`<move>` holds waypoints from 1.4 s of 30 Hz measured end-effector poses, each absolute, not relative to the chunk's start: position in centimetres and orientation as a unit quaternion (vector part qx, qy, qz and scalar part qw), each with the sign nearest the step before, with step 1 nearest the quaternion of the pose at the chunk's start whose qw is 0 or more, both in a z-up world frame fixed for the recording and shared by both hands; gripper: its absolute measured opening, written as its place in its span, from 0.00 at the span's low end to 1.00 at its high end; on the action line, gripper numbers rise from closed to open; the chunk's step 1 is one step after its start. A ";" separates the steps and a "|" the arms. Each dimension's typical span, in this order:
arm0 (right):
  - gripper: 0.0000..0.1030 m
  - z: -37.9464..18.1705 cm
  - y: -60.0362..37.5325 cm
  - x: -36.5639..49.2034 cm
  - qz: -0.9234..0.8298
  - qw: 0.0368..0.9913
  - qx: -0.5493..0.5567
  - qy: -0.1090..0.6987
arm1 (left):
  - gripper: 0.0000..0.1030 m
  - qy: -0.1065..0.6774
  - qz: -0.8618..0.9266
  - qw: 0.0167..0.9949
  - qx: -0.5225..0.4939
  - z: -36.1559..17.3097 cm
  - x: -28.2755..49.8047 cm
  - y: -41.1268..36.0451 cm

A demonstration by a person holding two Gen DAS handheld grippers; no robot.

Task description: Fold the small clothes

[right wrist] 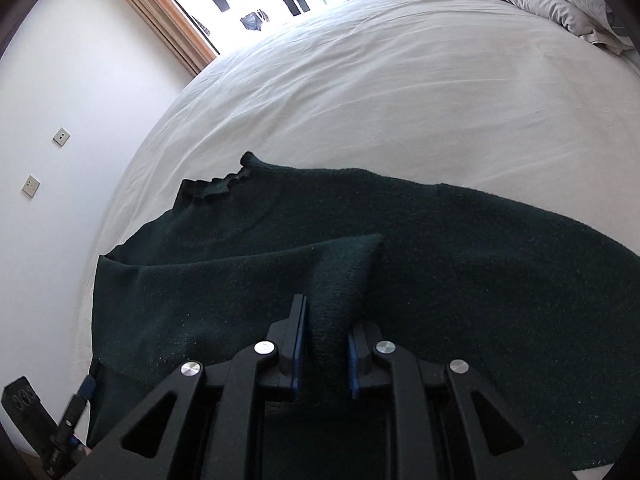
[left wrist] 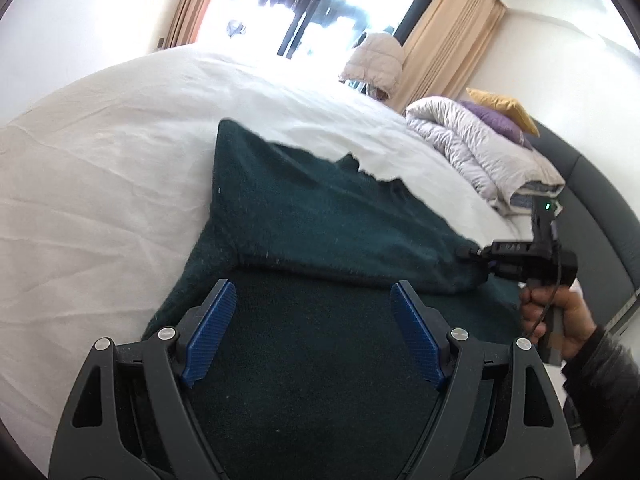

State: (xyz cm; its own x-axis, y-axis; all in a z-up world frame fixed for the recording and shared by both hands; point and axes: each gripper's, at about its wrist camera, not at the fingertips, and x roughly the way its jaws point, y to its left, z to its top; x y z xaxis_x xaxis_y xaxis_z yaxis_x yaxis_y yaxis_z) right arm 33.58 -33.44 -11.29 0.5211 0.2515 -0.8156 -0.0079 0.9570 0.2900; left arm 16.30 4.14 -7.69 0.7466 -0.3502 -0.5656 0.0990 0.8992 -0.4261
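Flat on bed sheet [right wrist: 400, 92] | sweater [right wrist: 240, 280] collar toward window | right gripper [right wrist: 323, 344] pinching sleeve [right wrist: 340, 276] | left gripper [left wrist: 314, 328] spread wide, holding nothing | quilt [left wrist: 472, 140] clearer in left view

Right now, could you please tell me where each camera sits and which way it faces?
Left wrist: on the left tool, open above the sweater, facing the window; the right hand shows.
Right wrist: on the right tool, shut on a sweater sleeve, facing across the bed.
Shared: sweater, bed, window, duvet.
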 end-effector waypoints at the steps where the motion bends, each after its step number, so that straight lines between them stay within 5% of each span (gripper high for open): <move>1: 0.20 -11.3 -33.4 33.5 0.075 0.862 0.130 0.483 | 0.77 0.322 -0.116 0.921 -0.184 -6.7 16.6 4.0; 9: 0.20 -11.9 -34.4 33.0 0.074 0.858 0.177 0.477 | 0.77 0.347 -0.066 0.931 -0.095 -5.1 26.0 0.8; 14: 0.23 -12.5 -35.6 32.7 0.072 0.856 0.191 0.476 | 0.61 0.415 -0.009 0.908 -0.061 -10.4 30.5 2.8; 27: 0.26 -9.9 -38.1 29.1 -0.029 0.878 0.182 0.442 | 0.60 0.394 -0.009 0.917 -0.070 -11.2 29.9 4.1; 34: 0.26 -8.7 -32.9 30.1 0.119 0.883 0.192 0.410 | 0.60 0.390 -0.006 0.918 -0.070 -11.4 29.8 4.2; 37: 0.47 -12.2 -32.7 31.4 0.091 0.868 0.177 0.456 | 0.64 0.391 0.020 0.917 -0.075 -11.6 29.7 4.8; 40: 0.20 -13.4 -36.0 30.7 0.100 0.863 0.228 0.440 | 0.65 0.396 0.014 0.912 -0.108 -12.1 29.8 6.1; 42: 0.20 -12.5 -38.7 29.0 0.081 0.862 0.254 0.430 | 0.65 0.398 0.019 0.913 -0.091 -12.3 29.8 5.7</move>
State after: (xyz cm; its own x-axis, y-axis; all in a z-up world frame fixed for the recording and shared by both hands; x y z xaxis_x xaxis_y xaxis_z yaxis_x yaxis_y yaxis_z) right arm 29.01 -38.68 -12.50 0.6162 0.3587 -0.7012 0.0782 0.8580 0.5076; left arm 29.82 5.65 -12.27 0.6828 -0.0389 -0.7296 -0.1066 0.9826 -0.1522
